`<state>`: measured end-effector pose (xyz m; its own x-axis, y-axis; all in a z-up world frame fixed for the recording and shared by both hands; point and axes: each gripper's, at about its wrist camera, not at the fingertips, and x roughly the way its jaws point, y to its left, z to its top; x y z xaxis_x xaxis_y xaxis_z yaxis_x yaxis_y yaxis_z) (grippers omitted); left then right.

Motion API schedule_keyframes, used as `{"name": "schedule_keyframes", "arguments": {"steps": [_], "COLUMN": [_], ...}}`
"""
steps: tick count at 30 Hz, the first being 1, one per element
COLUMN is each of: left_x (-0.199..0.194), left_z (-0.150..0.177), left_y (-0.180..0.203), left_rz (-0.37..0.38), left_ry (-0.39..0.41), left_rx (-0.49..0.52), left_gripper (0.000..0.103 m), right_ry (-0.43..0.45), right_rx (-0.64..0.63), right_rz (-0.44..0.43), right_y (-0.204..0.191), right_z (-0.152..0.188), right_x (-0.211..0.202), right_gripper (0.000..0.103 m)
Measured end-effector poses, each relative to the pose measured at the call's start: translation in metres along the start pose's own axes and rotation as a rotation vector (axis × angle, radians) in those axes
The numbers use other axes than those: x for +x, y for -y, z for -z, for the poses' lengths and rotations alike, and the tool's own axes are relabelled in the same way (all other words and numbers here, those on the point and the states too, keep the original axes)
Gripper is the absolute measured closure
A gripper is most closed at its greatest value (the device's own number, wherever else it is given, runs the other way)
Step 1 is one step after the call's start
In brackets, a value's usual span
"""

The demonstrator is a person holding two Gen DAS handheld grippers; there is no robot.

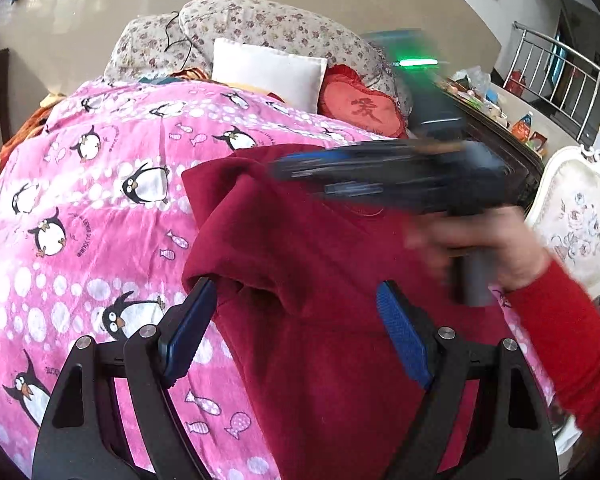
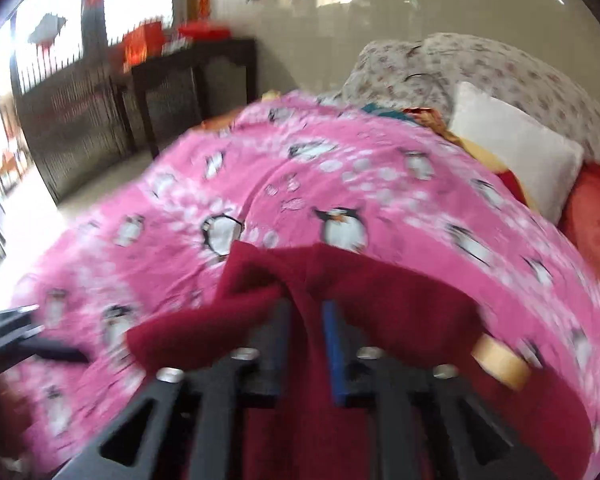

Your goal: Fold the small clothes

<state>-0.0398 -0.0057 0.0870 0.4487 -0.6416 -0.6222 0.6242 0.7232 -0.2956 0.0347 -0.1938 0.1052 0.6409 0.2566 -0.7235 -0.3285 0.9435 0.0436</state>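
A dark red garment [image 1: 319,280] lies on a pink penguin-print blanket [image 1: 100,208] on the bed. My left gripper [image 1: 296,296] is open, its blue pads wide apart over a folded edge of the garment, holding nothing. My right gripper [image 2: 307,312] is shut on a fold of the red garment [image 2: 379,300] and lifts it off the blanket [image 2: 339,184]. In the left wrist view the right gripper [image 1: 284,168] shows blurred, crossing above the garment with the hand in a red sleeve behind it. The left gripper's tip shows at the left edge of the right wrist view [image 2: 40,344].
A white pillow [image 1: 268,72], a red heart cushion [image 1: 359,108] and a floral bedding pile [image 1: 260,28] sit at the head of the bed. A dark cluttered table [image 1: 491,120] and a white chair [image 1: 579,216] stand to the right. A dark cabinet [image 2: 188,92] stands beyond the bed.
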Motion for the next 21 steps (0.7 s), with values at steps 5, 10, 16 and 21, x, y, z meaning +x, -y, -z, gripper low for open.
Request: {"name": "schedule_keyframes", "arguments": {"steps": [5,10,16,21], "left_x": [-0.002,0.002,-0.001,-0.007], "left_z": [0.003,0.003,0.005,0.006], "left_y": [0.004,0.013,0.023,0.026], "left_rz": [0.027,0.020,0.008,-0.008], "left_ry": [0.008,-0.004,-0.008,-0.005], "left_rx": [-0.002,0.014,0.023,0.038], "left_gripper": [0.021,0.021,0.021,0.021], "right_ry": [-0.004,-0.111,-0.123,-0.120], "right_rx": [0.158,0.305,0.417,0.294], "right_rz": [0.068,0.144,0.118,0.183], "right_y": [0.052,0.078,0.071,0.057], "right_z": [0.066,0.155,0.202,0.207], "right_x": [-0.104,-0.142,-0.128,-0.112], "right_gripper": [0.057,0.056,0.056,0.092]}}
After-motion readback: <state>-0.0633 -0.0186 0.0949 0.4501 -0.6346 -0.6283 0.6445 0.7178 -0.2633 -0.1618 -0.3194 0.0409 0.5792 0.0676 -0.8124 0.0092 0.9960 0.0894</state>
